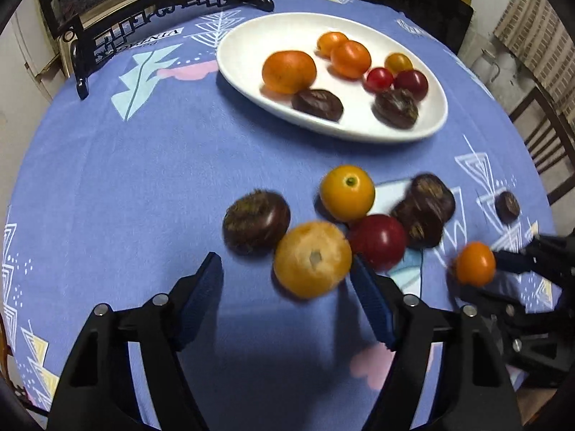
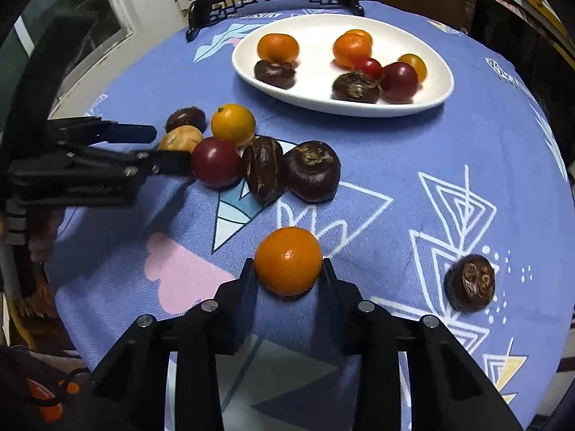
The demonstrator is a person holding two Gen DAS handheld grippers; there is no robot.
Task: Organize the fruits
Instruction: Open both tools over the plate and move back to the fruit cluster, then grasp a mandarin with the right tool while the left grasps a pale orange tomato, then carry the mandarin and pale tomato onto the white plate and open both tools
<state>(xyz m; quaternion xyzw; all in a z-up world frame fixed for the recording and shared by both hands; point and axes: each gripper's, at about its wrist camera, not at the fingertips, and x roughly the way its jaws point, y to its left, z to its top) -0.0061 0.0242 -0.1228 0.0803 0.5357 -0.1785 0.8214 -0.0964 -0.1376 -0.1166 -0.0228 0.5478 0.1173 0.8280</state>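
- Left tongs (image 1: 285, 269): jaws spread wide, gripping nothing. A pale orange fruit (image 1: 312, 259) sits between the blue pads (image 1: 205, 283), blurred; contact with either pad cannot be told.
- Right tongs (image 2: 287, 269): closed on an orange (image 2: 288, 260), both fingertips against its sides, low over the counter (image 2: 413, 151).
- In the left view the right tongs are cut off by the frame edge; only the fingers and the orange show.
- Cluster on the cloth: yellow fruit (image 1: 347, 193), red fruit (image 1: 378, 241), three dark brown fruits; the left one (image 1: 256, 221) is blurred.
- In the right view the left tongs partly hide the pale fruit.
- Lone dark fruit (image 2: 470, 282) lies well apart, right of the orange.
- Plate (image 1: 244, 50): holds orange, yellow, red and dark fruits; a black stand (image 1: 118, 41) is behind it.
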